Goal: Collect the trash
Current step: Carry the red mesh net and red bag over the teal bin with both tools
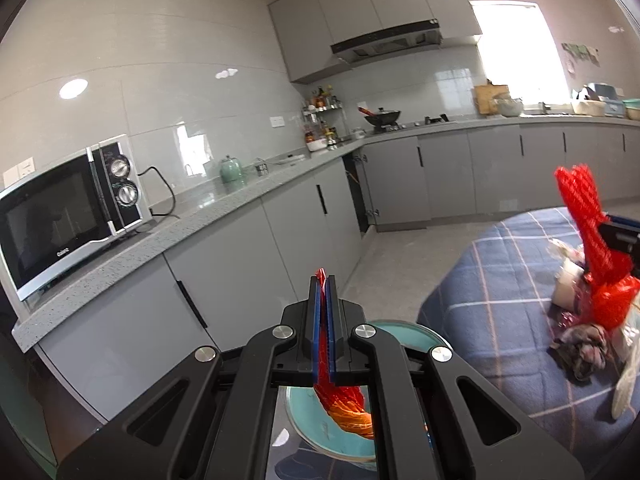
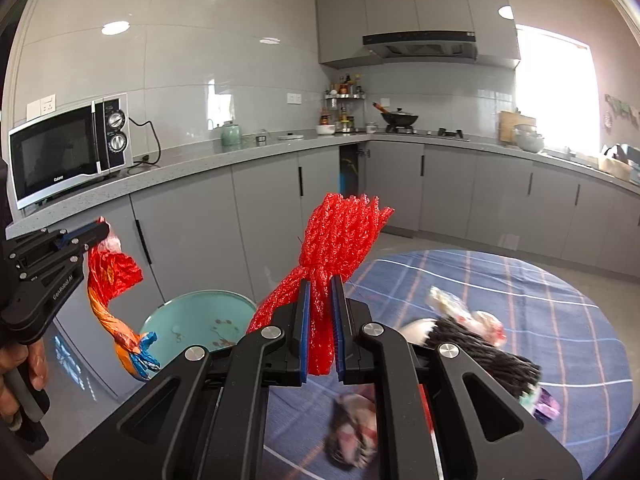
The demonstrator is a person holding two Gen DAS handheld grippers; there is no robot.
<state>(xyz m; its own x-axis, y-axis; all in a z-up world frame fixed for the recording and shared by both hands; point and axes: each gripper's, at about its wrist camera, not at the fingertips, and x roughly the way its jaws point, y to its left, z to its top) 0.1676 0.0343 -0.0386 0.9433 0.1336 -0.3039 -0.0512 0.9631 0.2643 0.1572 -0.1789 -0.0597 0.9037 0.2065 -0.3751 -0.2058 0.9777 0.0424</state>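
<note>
The left gripper [image 2: 102,230] has its fingers pressed together on a crumpled red and orange plastic wrapper [image 2: 114,304], which hangs down from the tips as a twisted strip with a blue end at the bottom. The strip's long axis is about vertical, and its lower end is just above and beside the rim of the teal bin [image 2: 192,304], a round open container standing on the floor between the grey cabinets and the bench with the blue checked cloth [image 2: 560,320]. This is the relation that matters for the coming move: the bin lies below and a little to the right of the left gripper in the right wrist view, so the left hand is the nearer one to it. The right gripper [image 2: 320,320] pinches a bunch of red foam netting [image 2: 340,236]; the netting stands up from the fingers and fans out at the top, with one tail falling to the left. It looks light, soft and springy. The right gripper is over the edge of the bench, where more trash still lies: a crumpled cloth-like lump [image 2: 352,428], a dark ribbed object [image 2: 480,348] and some small wrappers, all blurred. It seems that both pieces must go into the bin next.
</note>
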